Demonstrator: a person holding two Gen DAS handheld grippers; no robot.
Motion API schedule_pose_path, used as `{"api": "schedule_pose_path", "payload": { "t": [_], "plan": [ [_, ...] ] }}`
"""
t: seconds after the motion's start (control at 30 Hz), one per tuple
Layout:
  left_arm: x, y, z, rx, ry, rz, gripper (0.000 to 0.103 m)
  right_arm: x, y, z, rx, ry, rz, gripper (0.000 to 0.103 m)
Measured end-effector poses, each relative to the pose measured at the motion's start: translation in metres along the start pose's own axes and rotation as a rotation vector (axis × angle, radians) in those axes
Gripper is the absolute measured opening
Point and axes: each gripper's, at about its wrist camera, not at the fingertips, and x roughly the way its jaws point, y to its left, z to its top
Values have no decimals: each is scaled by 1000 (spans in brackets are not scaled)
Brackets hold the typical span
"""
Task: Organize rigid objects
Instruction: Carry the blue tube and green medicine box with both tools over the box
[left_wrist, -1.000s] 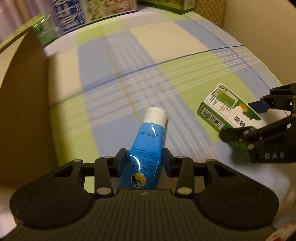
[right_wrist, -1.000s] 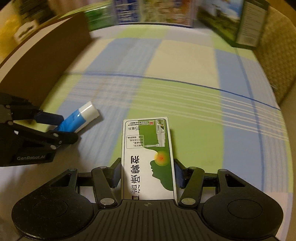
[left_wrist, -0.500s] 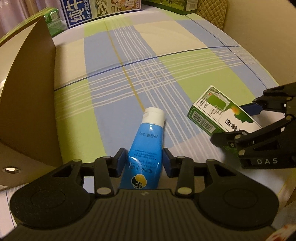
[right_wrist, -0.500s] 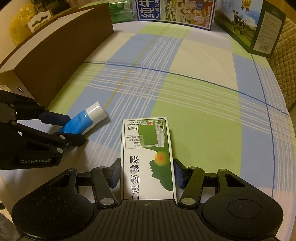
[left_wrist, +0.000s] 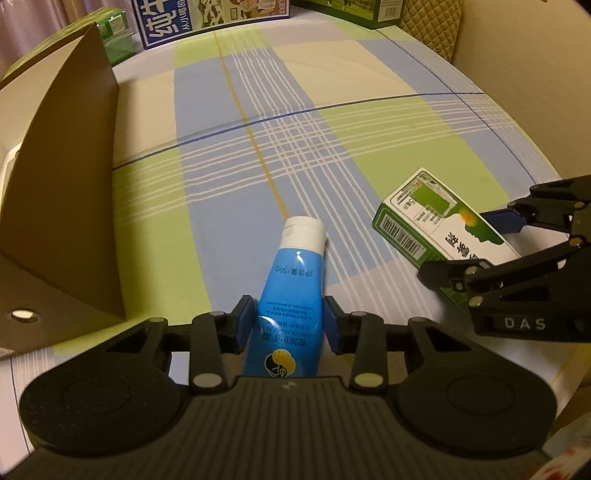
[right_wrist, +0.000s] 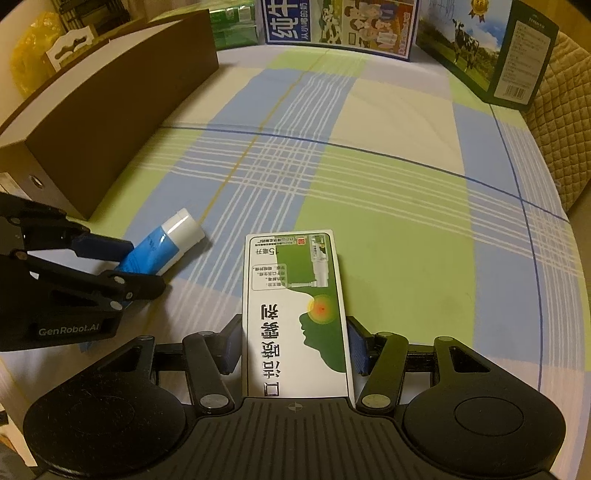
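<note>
Two grippers in play, each with one item between its fingers. Left gripper (left_wrist: 287, 319): blue pads sit against both sides of the blue tube (left_wrist: 290, 295); the jaws have just closed a little further, and the tube is clamped at its lower body. The tube runs straight ahead from the jaws, its white cap (left_wrist: 303, 232) at the far end, over the plaid cloth (left_wrist: 295, 122). In the right wrist view the cap end appears to rest on the cloth, though contact cannot be confirmed.

Right gripper (right_wrist: 293, 341): pads pressed on the long side faces of the green-and-white box (right_wrist: 295, 314), printed face up, box projecting forward from the jaws. From the left wrist view the same box (left_wrist: 443, 225) is ahead and to the right of the left gripper, with the right gripper (left_wrist: 476, 243) on it, barcode end pointing away from that tool.

Tube and box are near each other but apart, with cloth showing between them.

Brown cardboard box (left_wrist: 62, 192) stands to the left of the left gripper, close by. Far ahead of both tools, printed cartons (right_wrist: 340, 22) line the back edge of the cloth. A quilted cushion (right_wrist: 561, 122) sits far right.
</note>
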Motion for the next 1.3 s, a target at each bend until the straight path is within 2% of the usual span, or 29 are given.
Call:
{"api": "schedule_pose_path", "payload": {
  "t": [0.47, 0.9, 1.1, 1.3],
  "plan": [
    [-30, 8, 4, -40, -54, 3, 35, -23, 11, 14, -18, -54, 40, 52],
    [-74, 22, 22, -88, -143, -7, 35, -45, 22, 39, -53, -111, 71, 52],
    [-102, 34, 32, -118, -197, -10, 35, -61, 35, 62, -71, -160, 124, 52],
    [-130, 59, 39, -159, -241, 28, 35, -71, 59, 88, -100, -205, 188, 52]
  ]
}}
